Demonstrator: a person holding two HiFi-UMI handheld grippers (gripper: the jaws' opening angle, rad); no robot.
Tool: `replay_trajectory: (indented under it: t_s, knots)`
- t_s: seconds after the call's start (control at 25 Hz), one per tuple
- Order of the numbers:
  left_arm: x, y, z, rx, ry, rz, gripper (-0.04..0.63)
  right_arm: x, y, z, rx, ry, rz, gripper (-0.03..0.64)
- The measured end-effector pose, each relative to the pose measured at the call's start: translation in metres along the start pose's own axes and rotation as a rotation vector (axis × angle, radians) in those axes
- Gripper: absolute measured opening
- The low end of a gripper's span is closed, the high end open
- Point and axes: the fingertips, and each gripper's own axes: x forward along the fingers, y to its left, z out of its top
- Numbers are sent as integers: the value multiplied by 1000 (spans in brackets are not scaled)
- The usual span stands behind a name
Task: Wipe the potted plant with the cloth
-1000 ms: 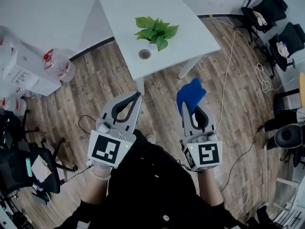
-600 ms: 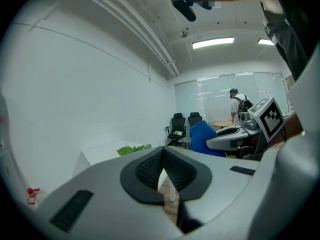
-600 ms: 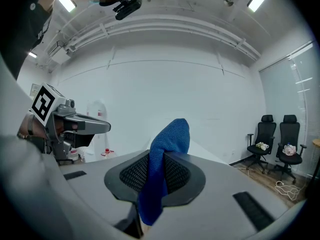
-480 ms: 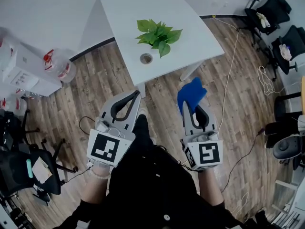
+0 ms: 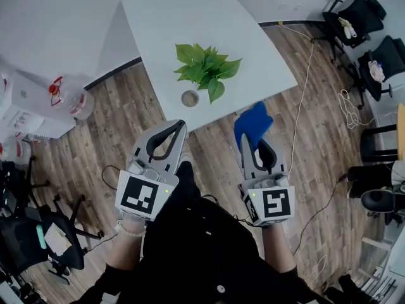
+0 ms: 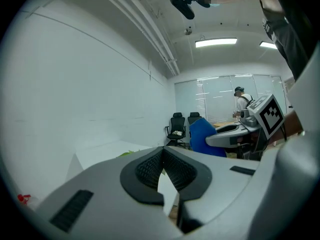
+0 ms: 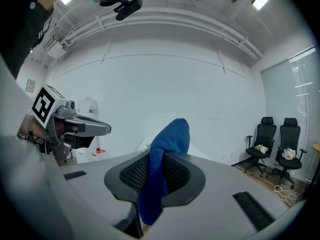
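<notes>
1. The left tongs (image 5: 181, 126) are pressed together with nothing between them, held over the wooden floor (image 5: 126, 119) just short of the white desk (image 5: 183, 18).
2. The right tongs (image 5: 244, 138) pinch a blue cloth (image 5: 253, 120), which bunches out past their tips beside the desk's edge.
3. The potted plant (image 5: 204, 68) stands on the desk near its front edge, apart from both tongs.

Office — swivel chairs (image 5: 355, 11), white table (image 5: 190, 18)

White table (image 5: 183, 18), potted plant (image 5: 205, 68) (leafy), round object (image 5: 190, 98)
</notes>
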Motion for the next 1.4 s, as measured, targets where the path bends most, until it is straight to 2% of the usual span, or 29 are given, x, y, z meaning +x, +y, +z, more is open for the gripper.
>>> replay_trajectory:
  t_s: [0.44, 0.68, 1.12, 1.4]
  knots:
    - [77, 76, 2, 3, 23, -41, 12, 97, -35, 11, 2, 42, -34, 84]
    - [107, 107, -2, -14, 25, -61, 12, 132, -48, 10, 5, 71, -65, 84]
    - [131, 136, -25, -37, 24, -100, 12, 158, -64, -8, 12, 138, -134, 84]
    - [134, 140, -48, -63, 56, -107, 12, 157, -77, -27, 14, 187, -160, 84]
